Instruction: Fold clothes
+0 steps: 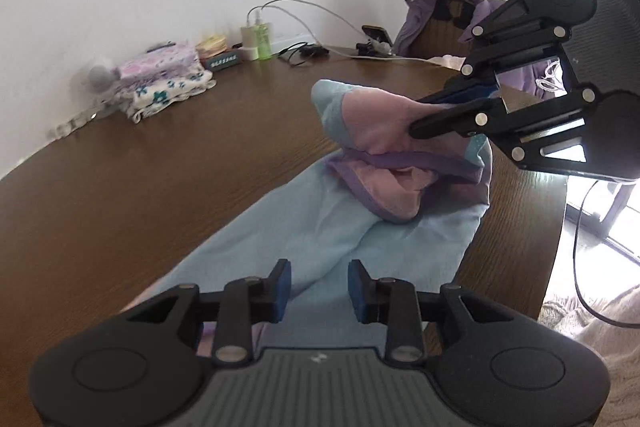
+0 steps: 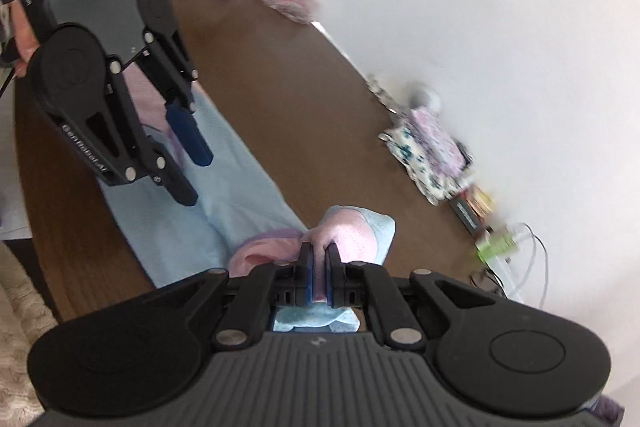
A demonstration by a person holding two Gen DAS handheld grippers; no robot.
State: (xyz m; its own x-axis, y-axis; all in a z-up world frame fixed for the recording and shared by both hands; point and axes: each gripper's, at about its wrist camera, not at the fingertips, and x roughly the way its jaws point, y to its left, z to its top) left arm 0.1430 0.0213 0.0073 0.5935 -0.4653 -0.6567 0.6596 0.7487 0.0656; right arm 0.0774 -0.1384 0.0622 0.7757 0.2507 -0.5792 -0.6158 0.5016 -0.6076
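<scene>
A light blue garment (image 1: 320, 239) with pink and purple parts lies on the brown table (image 1: 160, 155). My right gripper (image 1: 416, 115) is shut on its pink and blue end (image 1: 360, 111) and holds that end lifted above the rest. In the right wrist view the pink cloth (image 2: 348, 231) is pinched in my right gripper (image 2: 318, 251). My left gripper (image 1: 318, 279) is open and empty, hovering over the flat blue part (image 2: 224, 203). It shows in the right wrist view (image 2: 192, 179) too, above the cloth.
A stack of folded floral clothes (image 1: 164, 83) lies at the far left by the wall, also in the right wrist view (image 2: 428, 155). A green bottle (image 1: 262, 39), cables and a phone (image 1: 376, 35) stand at the back. A chair with purple clothing (image 1: 440, 11) is behind the table.
</scene>
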